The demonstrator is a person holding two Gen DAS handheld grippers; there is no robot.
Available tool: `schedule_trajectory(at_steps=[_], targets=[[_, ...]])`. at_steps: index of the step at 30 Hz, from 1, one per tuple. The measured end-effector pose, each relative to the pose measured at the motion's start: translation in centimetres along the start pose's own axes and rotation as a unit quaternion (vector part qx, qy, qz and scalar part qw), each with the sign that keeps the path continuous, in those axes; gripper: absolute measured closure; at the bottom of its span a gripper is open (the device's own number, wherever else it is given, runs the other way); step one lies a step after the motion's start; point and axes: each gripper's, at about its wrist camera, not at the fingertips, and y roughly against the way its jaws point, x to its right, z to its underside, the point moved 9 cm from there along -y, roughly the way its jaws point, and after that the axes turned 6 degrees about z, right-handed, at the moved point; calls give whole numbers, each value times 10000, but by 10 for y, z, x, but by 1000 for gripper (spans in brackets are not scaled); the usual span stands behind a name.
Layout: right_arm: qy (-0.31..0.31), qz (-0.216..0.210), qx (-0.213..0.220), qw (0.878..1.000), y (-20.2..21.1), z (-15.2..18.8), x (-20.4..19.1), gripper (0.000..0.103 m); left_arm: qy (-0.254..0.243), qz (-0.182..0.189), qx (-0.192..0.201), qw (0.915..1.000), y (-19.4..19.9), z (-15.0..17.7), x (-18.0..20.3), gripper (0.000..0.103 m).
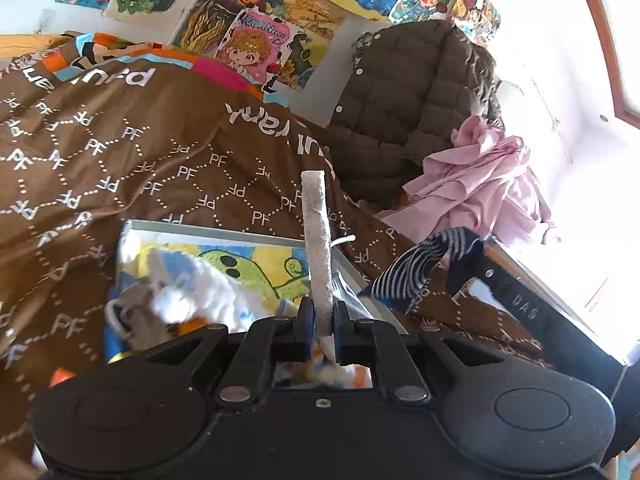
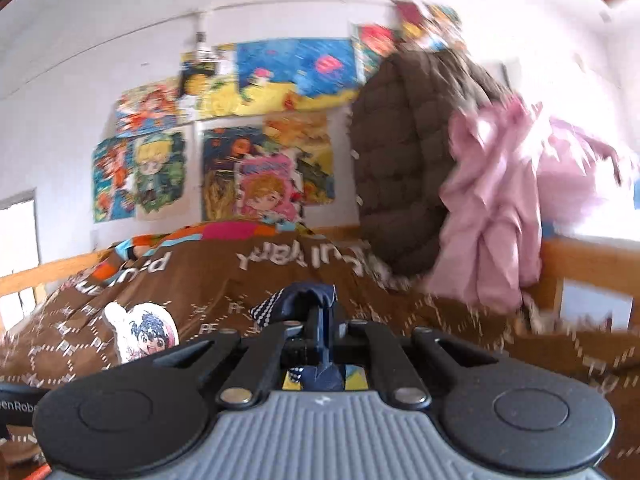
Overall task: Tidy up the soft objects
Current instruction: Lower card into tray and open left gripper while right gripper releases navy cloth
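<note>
A brown bedspread (image 1: pixel 168 160) carries white dotted diamonds and "PF" letters, with orange, pink and blue patches at its far edge. The quilted jacket (image 1: pixel 404 120) is dark brown, the crumpled cloth (image 1: pixel 476 184) beside it pale pink. A navy-and-white striped fabric (image 1: pixel 408 276) sits near a white fuzzy strip (image 1: pixel 318 240). Bright cartoon posters (image 2: pixel 256 172) in blue, yellow, pink and green cover the white wall.

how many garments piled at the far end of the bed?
2: brown quilted jacket at the far end, pink garment bunched against its right side. More may be hidden behind them.
</note>
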Motion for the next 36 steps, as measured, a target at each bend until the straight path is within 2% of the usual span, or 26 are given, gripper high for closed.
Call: schedule_trajectory(at_steps=[4,9,14,24,28,31,33,36], targets=[[-293,13,-415,9987,-28,21,21,101,-150,-6,-60,9999,-37,-1,2,93],[-590,-152,-980,9933,-51,49,27,101,-133,-62,-246,9996,-73,10,-3,93],[-639,-233,-1268,9896,-60,64,24,101,-60,-200,-338,9992,-92,21,-12,93],[-405,-248,-1470,9880,-57,75,8,100,372,-463,-364,9976,-103,30,-32,92],[-407,-226,-1500,9876,-56,73,8,94,447,-713,-435,9955,-101,32,-38,89],[-426,-176,-1527,9872,-55,72,11,92,348,-772,-489,9952,-100,34,-35,87],[-438,-70,-1573,9866,-55,73,13,90,340,-802,-501,9949,-99,34,-34,83],[-471,-53,-1636,9854,-53,74,15,83,353,-861,-493,9944,-97,33,-33,81]])
